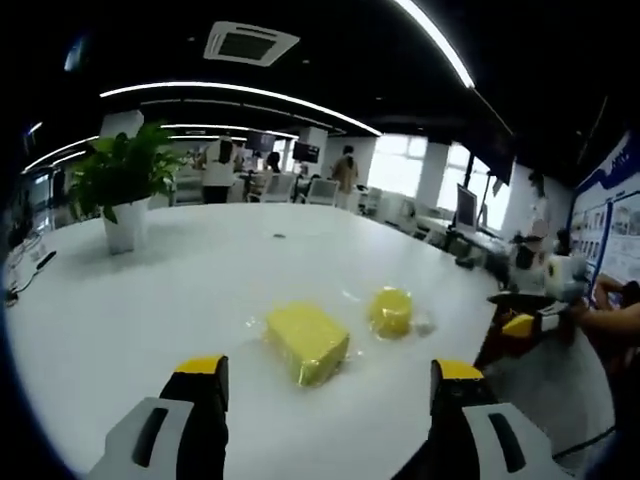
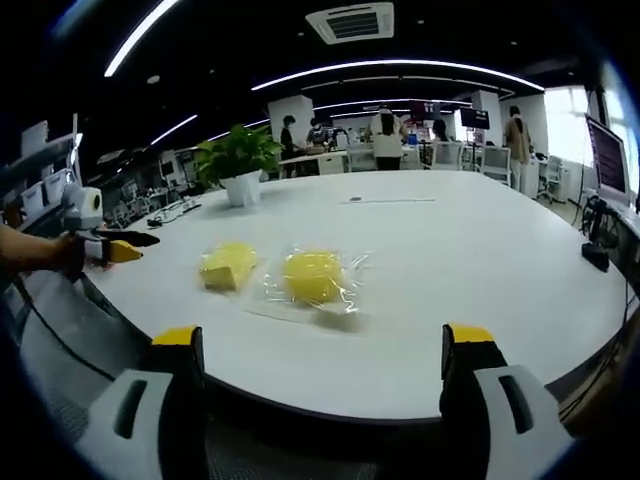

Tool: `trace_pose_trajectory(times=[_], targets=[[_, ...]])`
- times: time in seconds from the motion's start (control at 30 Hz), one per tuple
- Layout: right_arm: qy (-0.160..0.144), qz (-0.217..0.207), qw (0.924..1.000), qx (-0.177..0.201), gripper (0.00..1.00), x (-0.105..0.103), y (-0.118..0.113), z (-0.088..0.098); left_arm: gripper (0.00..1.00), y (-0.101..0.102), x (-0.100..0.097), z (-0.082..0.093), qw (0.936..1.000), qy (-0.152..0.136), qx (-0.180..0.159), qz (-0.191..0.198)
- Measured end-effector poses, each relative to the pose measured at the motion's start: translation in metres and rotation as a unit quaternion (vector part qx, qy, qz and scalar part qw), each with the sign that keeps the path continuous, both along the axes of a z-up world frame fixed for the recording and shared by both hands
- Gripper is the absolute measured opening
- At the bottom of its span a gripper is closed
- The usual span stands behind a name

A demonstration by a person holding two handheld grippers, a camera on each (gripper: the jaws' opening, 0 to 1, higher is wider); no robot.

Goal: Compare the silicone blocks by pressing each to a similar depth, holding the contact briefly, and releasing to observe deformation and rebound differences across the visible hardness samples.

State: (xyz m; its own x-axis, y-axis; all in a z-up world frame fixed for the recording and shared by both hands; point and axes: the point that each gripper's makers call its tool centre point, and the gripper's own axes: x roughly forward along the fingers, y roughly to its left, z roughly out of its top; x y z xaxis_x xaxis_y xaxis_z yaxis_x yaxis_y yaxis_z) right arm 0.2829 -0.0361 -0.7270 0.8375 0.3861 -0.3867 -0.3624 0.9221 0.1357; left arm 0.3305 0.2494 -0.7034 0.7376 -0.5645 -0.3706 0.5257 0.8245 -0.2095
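Observation:
Two yellow silicone blocks lie on the white table [image 1: 150,300]. The rectangular block [image 1: 308,341] is just ahead of my left gripper [image 1: 328,400], whose jaws stand wide open, empty and short of it. The round block [image 1: 391,310] rests on crinkled clear film to its right. My right gripper [image 1: 520,325] comes in from the right, held by a hand [image 1: 605,322] at the table edge. In the right gripper view, the round block [image 2: 312,275] on its film and the rectangular block [image 2: 228,265] lie beyond my open right gripper [image 2: 322,370]. My left gripper [image 2: 115,250] shows at far left.
A potted plant [image 1: 125,185] [image 2: 238,160] stands farther back on the table. A cable and small dark item [image 1: 30,270] lie at its left edge, and a black object [image 2: 595,255] lies at the right edge. People, desks and monitors stand in the office behind.

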Motion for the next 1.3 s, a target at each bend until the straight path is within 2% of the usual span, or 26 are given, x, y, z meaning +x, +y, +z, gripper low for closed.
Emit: trace_pose_trajectory(times=[0.33,0.47,0.57,0.73,0.83,0.93,1.03,1.3], targets=[[0.0,-0.005,1.0,-0.003,0.96,0.0,-0.003,-0.001,0.83,-0.001,0.029,-0.015,0.9987,0.029,-0.031,0.03],[0.002,-0.004,1.0,-0.005,0.96,-0.001,-0.002,-0.001,0.79,-0.002,0.037,-0.02,0.9983,0.035,-0.034,0.033],[0.003,-0.003,1.0,-0.006,0.96,-0.001,-0.002,-0.002,0.72,-0.002,0.043,-0.026,0.9975,0.047,-0.035,0.04],[0.006,-0.006,0.9999,-0.007,0.96,-0.001,-0.003,-0.003,0.71,-0.003,0.054,-0.031,0.9958,0.057,-0.05,0.052],[0.008,-0.007,0.9999,-0.007,0.96,-0.001,-0.003,-0.004,0.69,-0.003,0.061,-0.035,0.9954,0.061,-0.047,0.057],[0.009,-0.008,0.9999,-0.008,0.96,-0.001,-0.004,-0.005,0.67,-0.004,0.067,-0.035,0.9902,0.081,-0.083,0.077],[0.011,-0.01,0.9999,-0.009,0.96,-0.001,-0.004,-0.005,0.65,-0.004,0.07,-0.037,0.9899,0.081,-0.083,0.082],[0.014,-0.013,0.9997,-0.015,0.95,-0.002,-0.006,-0.006,0.6,0.0,0.076,-0.054,0.9852,0.109,-0.085,0.102]])
